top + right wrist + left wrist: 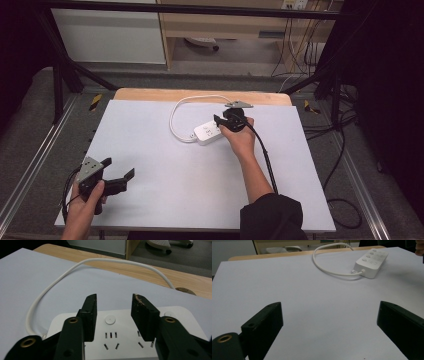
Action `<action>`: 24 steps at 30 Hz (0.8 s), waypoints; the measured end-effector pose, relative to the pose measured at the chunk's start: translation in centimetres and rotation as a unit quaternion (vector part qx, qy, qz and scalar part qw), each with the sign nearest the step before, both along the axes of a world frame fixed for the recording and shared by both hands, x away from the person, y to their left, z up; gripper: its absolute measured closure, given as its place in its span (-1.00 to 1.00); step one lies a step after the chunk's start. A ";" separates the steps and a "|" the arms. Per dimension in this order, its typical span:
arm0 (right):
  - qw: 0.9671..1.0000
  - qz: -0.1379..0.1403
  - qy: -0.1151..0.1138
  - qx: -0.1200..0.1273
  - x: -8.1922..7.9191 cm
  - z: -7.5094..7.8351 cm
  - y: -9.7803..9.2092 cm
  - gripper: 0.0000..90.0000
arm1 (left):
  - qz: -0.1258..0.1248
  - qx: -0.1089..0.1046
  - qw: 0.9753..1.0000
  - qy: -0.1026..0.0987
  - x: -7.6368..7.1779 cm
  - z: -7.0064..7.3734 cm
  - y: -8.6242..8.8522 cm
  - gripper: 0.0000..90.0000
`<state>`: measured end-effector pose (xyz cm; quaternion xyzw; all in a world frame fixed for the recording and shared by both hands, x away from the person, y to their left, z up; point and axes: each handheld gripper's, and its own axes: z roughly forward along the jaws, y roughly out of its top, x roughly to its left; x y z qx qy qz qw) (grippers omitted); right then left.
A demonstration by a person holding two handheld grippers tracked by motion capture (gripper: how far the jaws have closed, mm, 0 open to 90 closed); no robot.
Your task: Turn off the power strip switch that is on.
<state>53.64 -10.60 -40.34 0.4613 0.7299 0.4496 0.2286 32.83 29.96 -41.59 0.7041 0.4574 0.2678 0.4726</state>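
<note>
tabletop (pixel 150 150): one white sheet over wood
power strip (pixel 207 133): one, white, far centre, one cord (pixel 175 117) looping off
right tongs (pixel 113 308): one pair, parted, just above strip's sockets, gripping nothing
left tongs (pixel 329 322): one pair, wide apart, near corner, empty

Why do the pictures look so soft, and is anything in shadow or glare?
High view: even light, dark edges, a faint shadow under the right gripper. Left gripper view: the jaws close up are blurred, the power strip sharper. Right gripper view: the power strip is soft; no glare.
</note>
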 end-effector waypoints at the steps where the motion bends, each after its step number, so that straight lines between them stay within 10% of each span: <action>1: 1.000 0.000 0.002 0.001 0.0 0.1 -0.1 0.09 | 0.000 0.000 1.000 0.000 0.0 0.0 0.0 -0.86; 24: 0.999 -0.021 0.030 0.002 0.1 1.6 -2.7 -0.67 | 0.000 0.004 1.000 0.000 0.0 -0.1 0.1 -0.86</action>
